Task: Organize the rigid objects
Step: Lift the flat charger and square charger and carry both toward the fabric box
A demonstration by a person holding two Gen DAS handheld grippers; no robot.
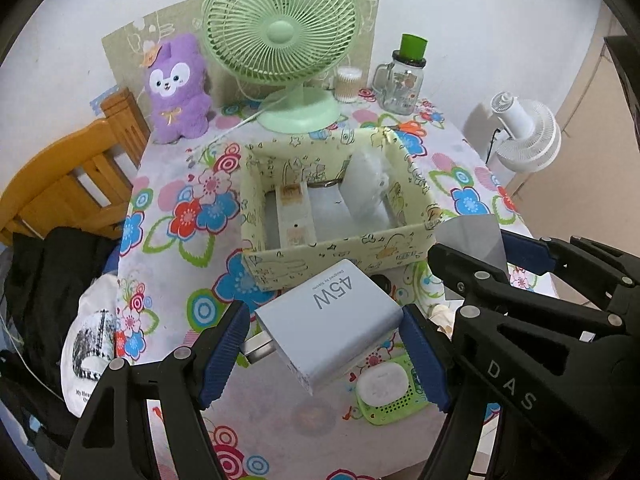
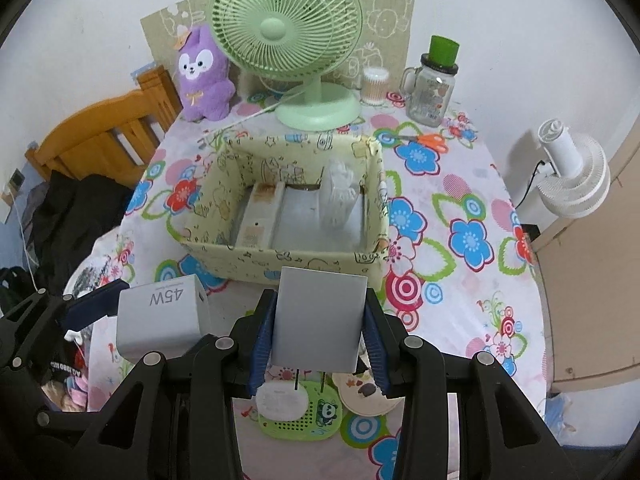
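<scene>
Left claw [image 1: 326, 354] clamped on grey 45W charger [image 1: 330, 320], lifted above flowered surface [image 1: 172, 264], just in front of yellow patterned box [image 1: 340, 256]. Right claw [image 2: 318, 336] clamped on flat grey block [image 2: 320, 320], also raised, close to box front wall. Both items side by side, charger to left. Inside box: long white item [image 1: 294, 216] at left, clear plastic bag [image 1: 366, 188] at right. Green panda gadget [image 2: 300, 412] lies on surface beneath claws. Behind box: green fan [image 1: 284, 40], purple plush [image 1: 178, 88], glass jar mug [image 1: 402, 80].
</scene>
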